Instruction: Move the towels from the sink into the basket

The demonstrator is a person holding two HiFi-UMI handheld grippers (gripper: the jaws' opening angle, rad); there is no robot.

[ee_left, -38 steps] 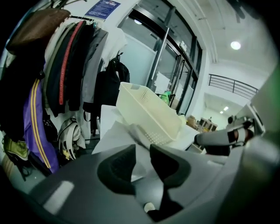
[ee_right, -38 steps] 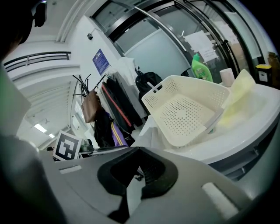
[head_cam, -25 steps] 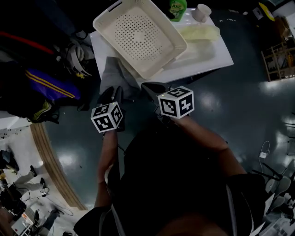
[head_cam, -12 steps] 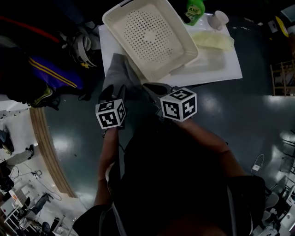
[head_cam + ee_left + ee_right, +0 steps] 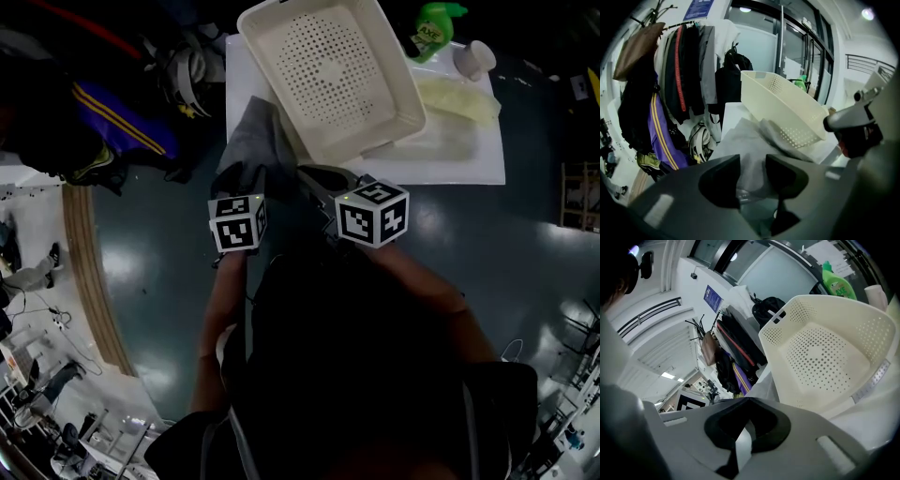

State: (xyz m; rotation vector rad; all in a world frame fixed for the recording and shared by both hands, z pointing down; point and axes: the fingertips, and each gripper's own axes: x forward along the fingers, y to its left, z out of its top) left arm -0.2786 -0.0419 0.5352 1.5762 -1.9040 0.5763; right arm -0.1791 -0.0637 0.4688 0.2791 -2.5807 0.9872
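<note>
A grey towel (image 5: 258, 141) hangs over the front left edge of the white sink (image 5: 469, 161). A pale yellow towel (image 5: 457, 98) lies in the sink to the right of the cream perforated basket (image 5: 333, 70), which sits tilted on the sink. My left gripper (image 5: 246, 180) is at the grey towel's lower end. In the left gripper view this gripper (image 5: 752, 180) is open, with grey towel (image 5: 750, 150) cloth between its jaws; they have just been closing a little. My right gripper (image 5: 314, 178) is shut below the basket's near rim, and I see nothing held in it (image 5: 749, 401).
A green bottle (image 5: 429, 28) and a white cup (image 5: 473, 58) stand at the sink's far right corner. Coats and bags (image 5: 675, 84) hang on a rack left of the sink. A helmet (image 5: 187, 75) lies under them. Dark glossy floor (image 5: 487, 281) surrounds the sink.
The left gripper has moved up the picture onto the grey towel's lower end. The head view has swung, so sink and basket sit further right. The right gripper stays shut.
</note>
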